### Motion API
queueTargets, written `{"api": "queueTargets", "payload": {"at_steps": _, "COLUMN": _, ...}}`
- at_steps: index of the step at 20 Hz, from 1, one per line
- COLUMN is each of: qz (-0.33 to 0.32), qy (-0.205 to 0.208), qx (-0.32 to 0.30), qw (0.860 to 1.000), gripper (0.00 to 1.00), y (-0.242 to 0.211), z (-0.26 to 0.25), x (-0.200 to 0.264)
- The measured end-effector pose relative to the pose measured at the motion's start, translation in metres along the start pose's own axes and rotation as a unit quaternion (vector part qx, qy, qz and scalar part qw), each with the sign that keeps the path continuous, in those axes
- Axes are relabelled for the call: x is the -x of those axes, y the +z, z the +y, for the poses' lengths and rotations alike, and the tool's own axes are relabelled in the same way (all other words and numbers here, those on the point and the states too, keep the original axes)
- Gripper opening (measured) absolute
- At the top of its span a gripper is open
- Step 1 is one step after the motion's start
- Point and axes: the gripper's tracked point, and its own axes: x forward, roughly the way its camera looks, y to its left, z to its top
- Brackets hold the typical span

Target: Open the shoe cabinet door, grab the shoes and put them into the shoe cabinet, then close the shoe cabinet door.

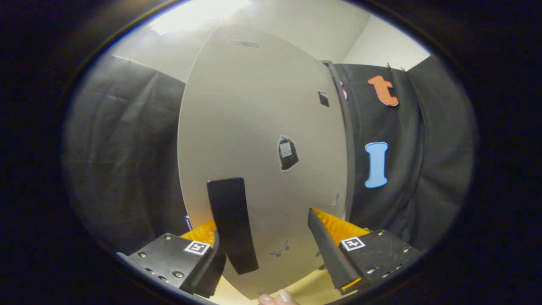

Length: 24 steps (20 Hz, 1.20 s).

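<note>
The shoe cabinet door point(254, 127) is the largest thing here: a pale grey panel standing upright right in front of the gripper, bulging outward in the fisheye picture. Black cloth hangs as the booth's wall on both sides of it, and a white wall and ceiling show above.

Next in size is the black handle point(232, 224), a long dark bar fixed low on the door, slightly tilted, its lower end rounded. It sits just inside the left finger point(207, 267), and it looks to be touching or overlapping that finger, though the angle makes this hard to judge.

The gripper point(271, 262) has its fingers spread well apart, with the door's lower part between them; the right finger point(332, 250) stands clear of the handle. Each finger carries orange padding and a small square marker of black and white.

On the door, a dark sticker point(287, 152) shaped like a tied bag bears a white label whose writing is too small to read. A small black square point(323, 98) sits higher, near the door's right edge. Faint butterfly shapes point(279, 248) mark the lower panel.

Fingertips point(277, 298) of a person's hand show just below the door's bottom edge, over a pale yellowish surface point(309, 288).
</note>
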Motion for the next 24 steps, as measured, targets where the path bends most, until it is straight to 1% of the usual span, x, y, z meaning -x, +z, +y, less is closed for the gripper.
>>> {"api": "queueTargets", "payload": {"at_steps": 3, "qz": -0.009, "qy": -0.011, "qx": 0.014, "qw": 1.000, "gripper": 0.99, "y": -0.004, "z": 0.029, "x": -0.037}}
{"api": "queueTargets", "payload": {"at_steps": 6, "qz": -0.003, "qy": -0.020, "qx": 0.012, "qw": 1.000, "gripper": 0.99, "y": -0.011, "z": 0.051, "x": -0.072}}
{"api": "queueTargets", "payload": {"at_steps": 9, "qz": -0.006, "qy": -0.047, "qx": 0.026, "qw": 0.999, "gripper": 0.99, "y": -0.010, "z": 0.064, "x": -0.093}}
{"api": "queueTargets", "payload": {"at_steps": 13, "qz": -0.013, "qy": -0.070, "qx": 0.037, "qw": 0.997, "gripper": 0.99, "y": -0.014, "z": 0.078, "x": -0.126}}
{"api": "queueTargets", "payload": {"at_steps": 17, "qz": -0.016, "qy": -0.100, "qx": 0.048, "qw": 0.994, "gripper": 0.99, "y": -0.020, "z": 0.093, "x": -0.152}}
{"api": "queueTargets", "payload": {"at_steps": 20, "qz": -0.019, "qy": -0.114, "qx": 0.047, "qw": 0.992, "gripper": 0.99, "y": -0.027, "z": 0.098, "x": -0.172}}
{"api": "queueTargets", "payload": {"at_steps": 24, "qz": -0.022, "qy": -0.129, "qx": 0.052, "qw": 0.990, "gripper": 1.00, "y": -0.029, "z": 0.108, "x": -0.182}}
